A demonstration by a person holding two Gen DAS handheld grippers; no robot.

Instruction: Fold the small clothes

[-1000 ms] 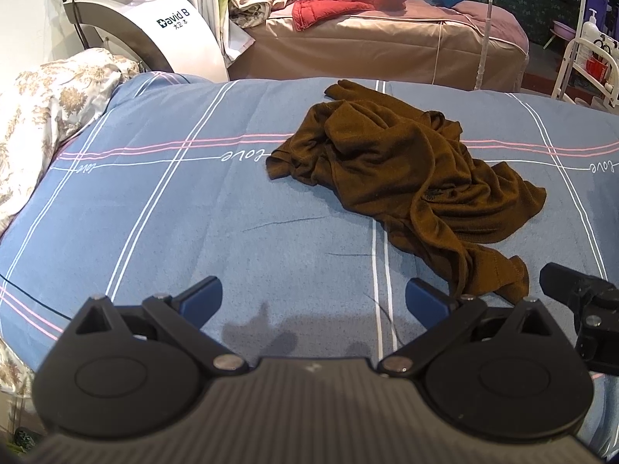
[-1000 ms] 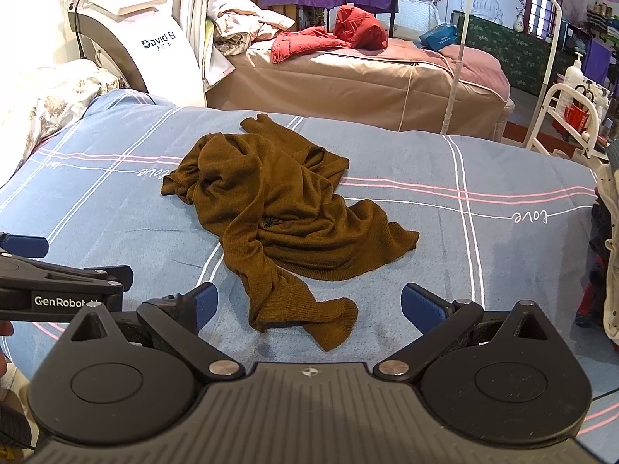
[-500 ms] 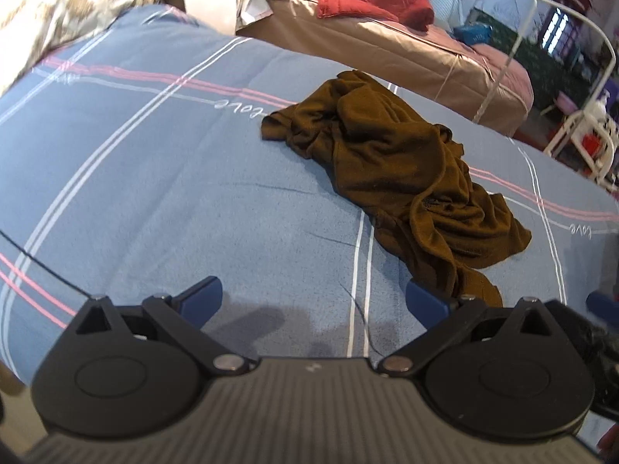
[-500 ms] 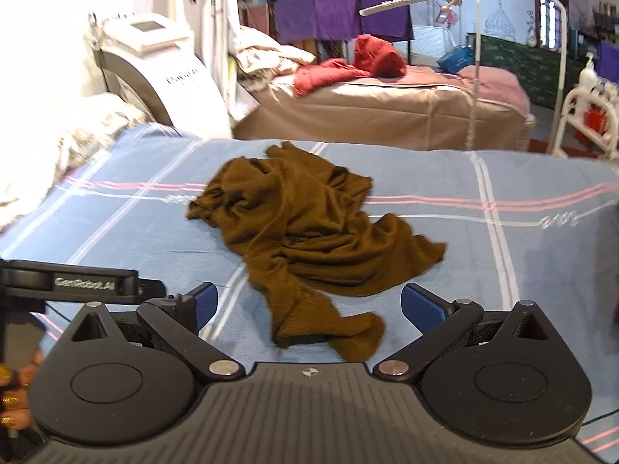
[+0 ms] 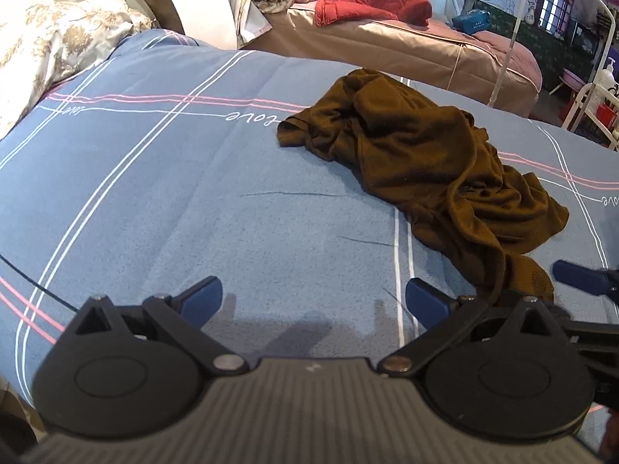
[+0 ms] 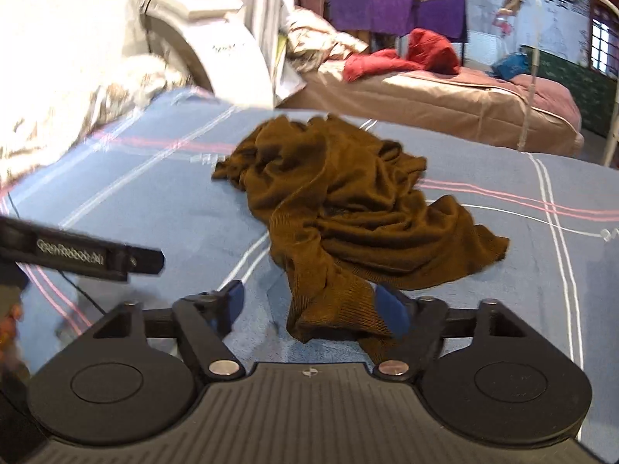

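The right gripper (image 6: 315, 307) has advanced to the near end of the brown garment (image 6: 340, 208), its fingers (image 6: 390, 311) now narrowed but not closed, with the ribbed cuff bunched between them. The left gripper (image 5: 313, 295) hovers beside it over bare blue bedsheet (image 5: 154, 201), fingers spread wide and holding nothing. The garment lies crumpled mid-bed. Beyond stands a tan bed (image 5: 418, 44) with red clothes (image 5: 371, 5).
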